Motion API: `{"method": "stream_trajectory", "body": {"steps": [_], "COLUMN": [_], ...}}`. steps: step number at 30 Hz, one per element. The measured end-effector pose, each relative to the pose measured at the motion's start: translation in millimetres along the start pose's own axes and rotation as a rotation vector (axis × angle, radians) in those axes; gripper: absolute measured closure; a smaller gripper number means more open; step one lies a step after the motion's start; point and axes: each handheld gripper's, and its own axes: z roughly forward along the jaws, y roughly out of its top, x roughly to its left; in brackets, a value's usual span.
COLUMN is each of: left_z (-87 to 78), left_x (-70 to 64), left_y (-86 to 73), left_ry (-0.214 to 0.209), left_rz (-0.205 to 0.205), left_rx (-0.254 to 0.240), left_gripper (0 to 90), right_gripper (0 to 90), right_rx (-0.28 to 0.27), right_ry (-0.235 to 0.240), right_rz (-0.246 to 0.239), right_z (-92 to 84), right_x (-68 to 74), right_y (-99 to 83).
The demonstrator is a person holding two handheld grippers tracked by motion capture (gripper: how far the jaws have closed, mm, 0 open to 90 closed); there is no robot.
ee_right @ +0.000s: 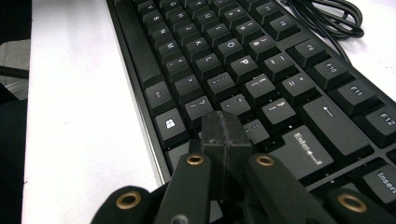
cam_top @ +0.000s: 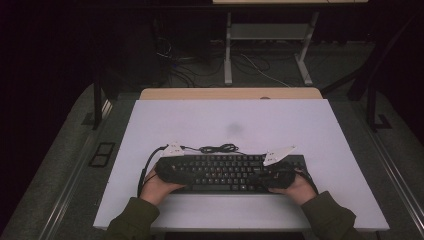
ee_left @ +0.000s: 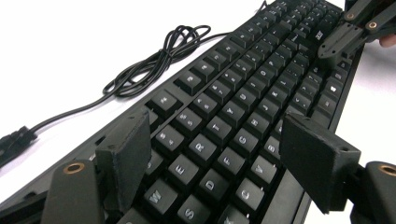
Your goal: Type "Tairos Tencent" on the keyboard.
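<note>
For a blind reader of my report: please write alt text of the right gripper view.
Closed black tongs hover over a black keyboard, near its Enter key. The keyboard lies on a white table, with a coiled black cable beyond it.

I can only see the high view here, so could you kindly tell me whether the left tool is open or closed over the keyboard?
Observer: The left tool is open, its jaws spread wide above the letter keys of the keyboard.
Operator: Thank you. And the right tool?
Observer: The right tool is shut, jaws pressed together with nothing between them, tip just in front of the Enter key.
Operator: Is the cable tangled with either tool?
Observer: No, the cable lies coiled on the white table beyond the keyboard's far edge, apart from both.
</note>
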Motion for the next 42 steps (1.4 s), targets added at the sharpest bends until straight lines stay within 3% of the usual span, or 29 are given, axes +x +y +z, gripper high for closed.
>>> {"method": "stream_trajectory", "body": {"steps": [13,23,37,42], "left_z": [-8.1,-12.7,-27.9,-30.9], "left_x": [-2.4,-2.4,-0.7,0.1], "left_y": [-8.2,-8.7,-10.7,-13.2], "left_ry": [0.004,0.015,0.047,0.049], "left_rz": [0.000,0.007,0.010,0.000], "left_rx": [-0.010,-0.025,-0.061,-0.053], "left_gripper": [24.2,25.4,51.2,61.6], "right_gripper": [86.5,65.7,39.2,35.1], "right_rx": [-0.042,-0.119,-0.212,-0.238], "right_ry": [-0.015,-0.015,-0.037,-0.051], "right_rz": [0.008,0.059,0.123,0.130], "right_z": [-6.7,-8.6,-3.2,-0.5], "right_x": [-1.5,-9.0,-15.5,-18.3], "right_y": [4.2,11.9,25.9,30.8]}}
